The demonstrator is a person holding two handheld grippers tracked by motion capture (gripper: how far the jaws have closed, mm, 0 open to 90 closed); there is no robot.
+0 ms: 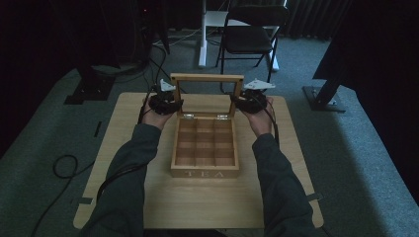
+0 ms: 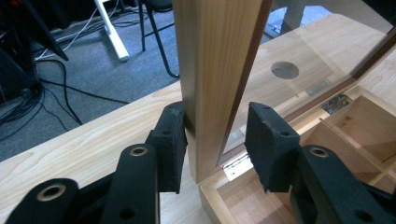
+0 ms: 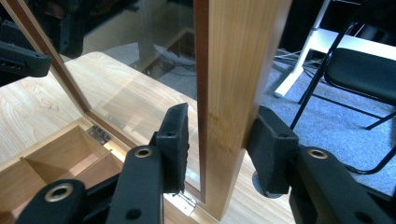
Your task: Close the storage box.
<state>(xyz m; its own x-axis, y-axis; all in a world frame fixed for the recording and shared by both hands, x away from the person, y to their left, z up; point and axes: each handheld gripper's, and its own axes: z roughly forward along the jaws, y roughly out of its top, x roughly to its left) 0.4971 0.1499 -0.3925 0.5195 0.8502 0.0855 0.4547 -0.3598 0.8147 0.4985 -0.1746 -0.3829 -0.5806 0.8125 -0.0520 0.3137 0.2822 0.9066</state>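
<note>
Light wooden tea box with glass-paned lid (image 1: 205, 148) sits mid-table (image 1: 123, 148), lid upright. Left hand-held gripper (image 2: 215, 140) & right hand-held gripper (image 3: 217, 140) straddle lid's side rails, jaws apart w/ gaps. Gripper views show hinges (image 2: 233, 163); high view shows "TEA" lettering.

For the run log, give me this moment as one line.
tea box: on table, compartments empty | lid: upright | left hand-held gripper: open around lid's side | right hand-held gripper: open around other side
</note>
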